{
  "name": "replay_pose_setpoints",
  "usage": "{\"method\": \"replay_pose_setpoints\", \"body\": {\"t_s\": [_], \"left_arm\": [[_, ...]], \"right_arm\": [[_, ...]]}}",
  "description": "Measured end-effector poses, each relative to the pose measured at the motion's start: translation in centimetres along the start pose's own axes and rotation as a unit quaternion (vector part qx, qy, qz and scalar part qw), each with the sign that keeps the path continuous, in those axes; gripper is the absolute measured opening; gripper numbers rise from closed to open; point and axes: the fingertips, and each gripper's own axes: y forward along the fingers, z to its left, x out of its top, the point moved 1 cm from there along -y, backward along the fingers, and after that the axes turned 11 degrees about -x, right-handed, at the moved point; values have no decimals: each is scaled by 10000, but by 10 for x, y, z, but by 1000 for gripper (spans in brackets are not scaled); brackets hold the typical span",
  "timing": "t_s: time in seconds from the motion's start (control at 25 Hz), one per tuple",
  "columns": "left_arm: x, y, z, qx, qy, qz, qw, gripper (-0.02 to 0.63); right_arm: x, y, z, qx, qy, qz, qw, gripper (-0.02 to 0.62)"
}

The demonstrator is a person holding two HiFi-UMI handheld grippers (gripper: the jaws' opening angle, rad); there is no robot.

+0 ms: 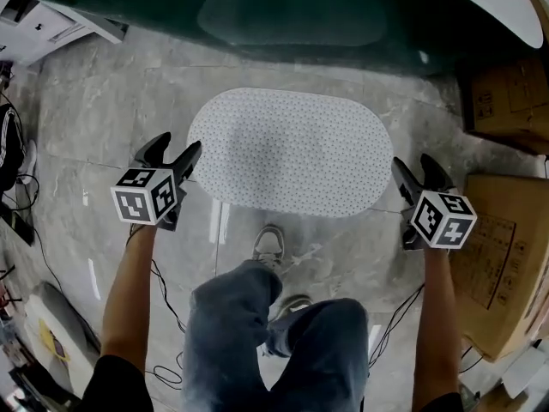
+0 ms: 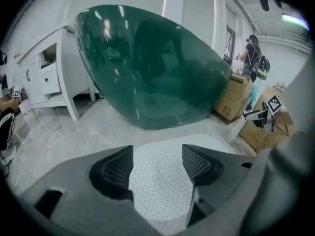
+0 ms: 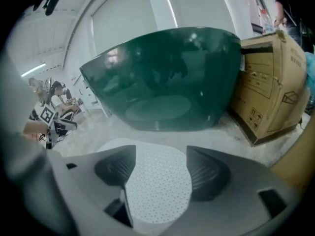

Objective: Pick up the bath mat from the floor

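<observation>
Bath mat [image 1: 292,153] lies flat on the gray stone floor [image 1: 94,110], right in front of a big dark green tub [image 1: 292,7]. It is white, long and round at the ends, and has lots of tiny dots on it. The left hand-held gripper [image 1: 178,144] is at the left end of the mat, and the right hand-held gripper [image 1: 412,161] is at the right end. Both point down toward it. The jaws of each one are wide apart and hold nothing. In each gripper view the mat shows in the gap between the two dark pads, but the pads are not pressing on it. The person stands just behind the mat in blue jeans, with one gray shoe [image 1: 269,245] close to its near edge. Brown cardboard boxes [image 1: 506,101] sit on the floor to the right, next to the tub.
</observation>
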Motion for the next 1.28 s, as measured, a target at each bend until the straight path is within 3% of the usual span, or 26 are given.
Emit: {"method": "replay_pose_setpoints", "body": {"t_s": [0.28,0.48,1.0,1.28], "left_arm": [[-49,47,36,36,215,57,9997,331],[-86,77,61,-6,-20,159,9999,356],[-159,126,115,130,-277,689,9972,407],[-184,142,137,216,-439,957,9942,445]], "right_arm": [[-54,51,-7,-88,24,-60,9999,331],[-92,84,-16,-140,92,26,9999,341],[-168,152,-49,-366,106,765,9963,374],[-199,174,-70,-626,186,1276,9897,431]]}}
